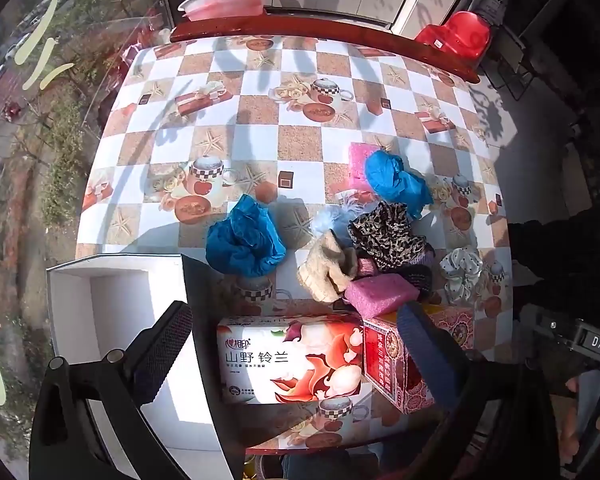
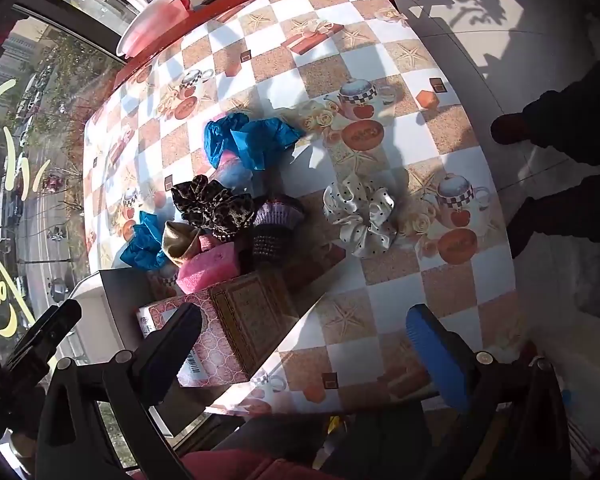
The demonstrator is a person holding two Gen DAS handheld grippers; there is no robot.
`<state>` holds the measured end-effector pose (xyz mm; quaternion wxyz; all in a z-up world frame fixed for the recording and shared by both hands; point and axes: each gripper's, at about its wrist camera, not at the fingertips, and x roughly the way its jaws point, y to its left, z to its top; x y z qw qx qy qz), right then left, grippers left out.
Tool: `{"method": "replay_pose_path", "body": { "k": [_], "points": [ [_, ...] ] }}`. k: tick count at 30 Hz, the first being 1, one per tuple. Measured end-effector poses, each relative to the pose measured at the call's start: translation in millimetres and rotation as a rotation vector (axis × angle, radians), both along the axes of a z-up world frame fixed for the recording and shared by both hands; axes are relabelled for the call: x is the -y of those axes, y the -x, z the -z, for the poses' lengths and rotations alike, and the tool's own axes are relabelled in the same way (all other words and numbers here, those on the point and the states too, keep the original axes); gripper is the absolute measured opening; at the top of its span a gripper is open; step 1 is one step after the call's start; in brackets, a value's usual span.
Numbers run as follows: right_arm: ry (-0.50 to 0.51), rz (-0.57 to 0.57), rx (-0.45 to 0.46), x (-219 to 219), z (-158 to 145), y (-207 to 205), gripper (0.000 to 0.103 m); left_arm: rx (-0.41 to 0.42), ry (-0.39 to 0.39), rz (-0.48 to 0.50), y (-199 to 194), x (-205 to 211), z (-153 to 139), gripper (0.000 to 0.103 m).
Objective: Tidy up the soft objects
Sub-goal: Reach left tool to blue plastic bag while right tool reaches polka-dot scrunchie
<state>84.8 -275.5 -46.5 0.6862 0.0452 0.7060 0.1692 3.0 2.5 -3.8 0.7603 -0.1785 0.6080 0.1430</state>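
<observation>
A heap of soft things lies on the checked tablecloth (image 1: 260,120): two crumpled blue covers (image 1: 244,236) (image 1: 396,180), a leopard scrunchie (image 1: 388,236), a beige knit piece (image 1: 328,268), a pink sponge (image 1: 380,294) and a white dotted scrunchie (image 1: 460,268). My left gripper (image 1: 296,356) hangs open above a tissue box (image 1: 292,360), holding nothing. In the right wrist view the dotted scrunchie (image 2: 360,216) lies apart from the leopard scrunchie (image 2: 212,204), a purple knit piece (image 2: 276,220) and the pink sponge (image 2: 208,266). My right gripper (image 2: 304,354) is open and empty over the table's near edge.
An open white box (image 1: 112,320) stands at the table's left corner. A red patterned box (image 2: 228,332) lies beside the tissue box. A pink basin (image 1: 224,0) and a red stool (image 1: 460,36) are beyond the far edge. A person's dark legs (image 2: 548,132) stand at the right.
</observation>
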Motion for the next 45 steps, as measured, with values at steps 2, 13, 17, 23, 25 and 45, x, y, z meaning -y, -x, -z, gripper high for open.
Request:
{"method": "replay_pose_path", "body": {
  "k": [2,13,17,23,25,45],
  "points": [
    [0.01,0.01,-0.011,2.1,6.1,-4.2,0.103,-0.02,-0.005,0.003,-6.2,-4.3,8.7,0.102],
    [0.05,0.022,-0.02,5.9,27.3,-23.8,0.103,-0.08,-0.01,0.001,-30.9,-20.3,47.9,0.102],
    [0.072,0.005,-0.018,3.8,38.0,-27.7,0.103,-0.091,-0.022,-0.004,-39.9,-26.9,59.6,0.102],
    [0.094,-0.005,-0.022,4.1,57.2,-33.2,0.103,-0.125,-0.075,-0.001,-52.2,-37.4,80.4,0.102],
    [0.108,-0.008,-0.025,4.0,65.9,-34.8,0.103,-0.139,-0.096,0.014,-58.7,-40.4,90.7,0.102],
    [0.257,-0.141,0.001,-12.1,140.5,-59.2,0.103,-0.275,-0.089,0.017,-82.3,-70.7,180.3,0.102]
  ]
}}
